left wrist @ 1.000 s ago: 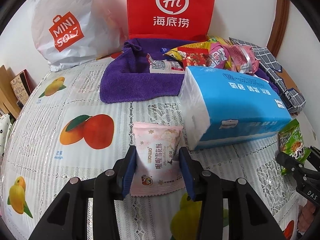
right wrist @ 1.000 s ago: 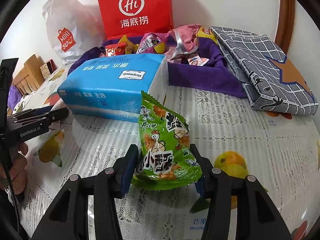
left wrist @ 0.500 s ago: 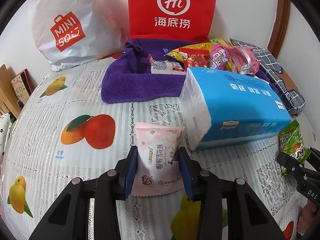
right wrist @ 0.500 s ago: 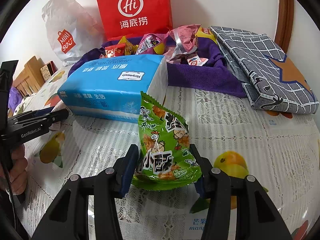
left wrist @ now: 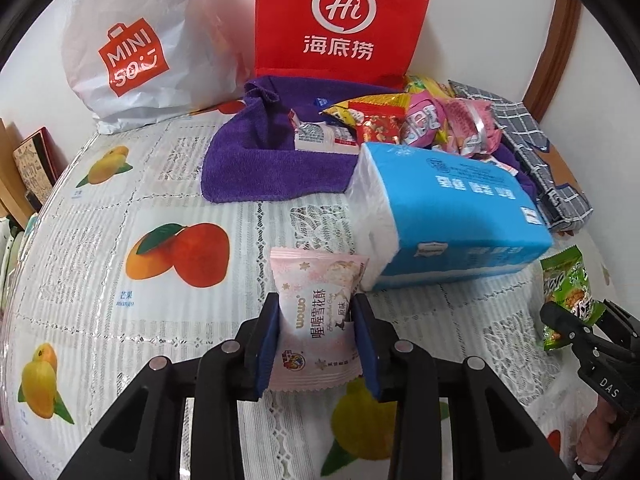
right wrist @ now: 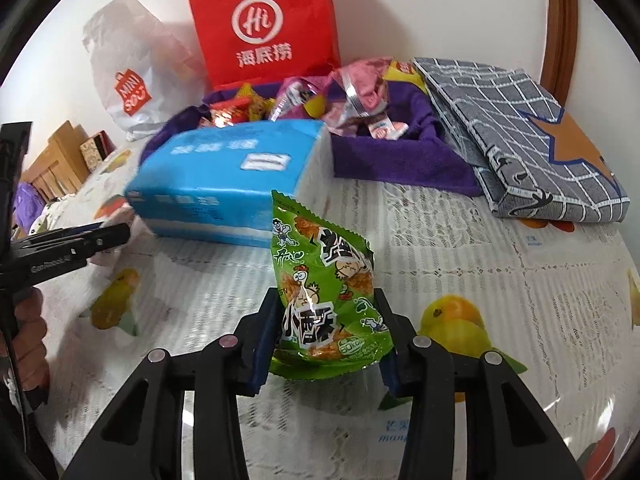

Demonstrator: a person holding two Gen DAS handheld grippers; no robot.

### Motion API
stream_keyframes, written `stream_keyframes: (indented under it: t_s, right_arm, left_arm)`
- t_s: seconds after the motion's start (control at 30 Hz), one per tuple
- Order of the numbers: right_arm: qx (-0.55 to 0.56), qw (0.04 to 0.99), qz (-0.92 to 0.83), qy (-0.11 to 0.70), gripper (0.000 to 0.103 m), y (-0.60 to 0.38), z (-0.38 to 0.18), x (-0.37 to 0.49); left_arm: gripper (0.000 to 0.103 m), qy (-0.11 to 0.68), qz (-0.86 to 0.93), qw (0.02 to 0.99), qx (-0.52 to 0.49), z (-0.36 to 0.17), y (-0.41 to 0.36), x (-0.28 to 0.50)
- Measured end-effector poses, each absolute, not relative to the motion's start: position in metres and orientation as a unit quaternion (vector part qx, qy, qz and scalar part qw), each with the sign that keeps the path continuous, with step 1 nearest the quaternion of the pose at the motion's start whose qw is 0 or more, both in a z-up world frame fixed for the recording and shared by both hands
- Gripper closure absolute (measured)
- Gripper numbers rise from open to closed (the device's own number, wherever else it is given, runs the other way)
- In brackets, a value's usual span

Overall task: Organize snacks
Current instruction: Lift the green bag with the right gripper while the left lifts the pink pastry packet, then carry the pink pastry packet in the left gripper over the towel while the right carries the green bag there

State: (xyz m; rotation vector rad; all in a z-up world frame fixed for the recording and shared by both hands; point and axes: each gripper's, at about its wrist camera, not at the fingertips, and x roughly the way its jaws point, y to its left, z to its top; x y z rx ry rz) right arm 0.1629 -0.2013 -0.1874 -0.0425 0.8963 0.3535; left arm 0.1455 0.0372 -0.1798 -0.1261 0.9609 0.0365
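Note:
A pink snack packet (left wrist: 316, 280) stands upright between the blue pads of my left gripper (left wrist: 316, 320), which is shut on its sides just above the fruit-print tablecloth (left wrist: 120, 200). A green snack packet (right wrist: 320, 264) sits in my right gripper (right wrist: 326, 316). Its jaws are closing, and both pads press the packet's lower edges. In the left wrist view the green packet (left wrist: 568, 288) and the right gripper (left wrist: 576, 320) show at the far right. The right wrist view catches the left gripper (right wrist: 116, 236) at its left edge, held by a hand (right wrist: 28, 332).
A blue tissue pack (left wrist: 452, 208) lies between the two grippers. Behind it a purple towel (left wrist: 256, 160) holds several snack packets (left wrist: 384, 120). A red paper bag (left wrist: 344, 20) and a white plastic bag (left wrist: 136, 52) lean on the wall. A folded grey checked cloth (right wrist: 520, 132) lies at the right.
The left jaws have drawn tighter on the pink packet. The right jaws have narrowed onto the green packet, which now bulges and tilts a little. Neither hand has shifted much.

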Motion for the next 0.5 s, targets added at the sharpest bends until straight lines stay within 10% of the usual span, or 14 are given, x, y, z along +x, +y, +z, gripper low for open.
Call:
stream_keyframes:
  t_s: [0.5]
  right_arm:
    - [-0.004, 0.899, 0.169, 0.405, 0.060, -0.194, -0.139, 0.138]
  left_arm:
    - [0.069, 0.450, -0.011, 0.891, -0.063, -0.134, 0.028, 0.123]
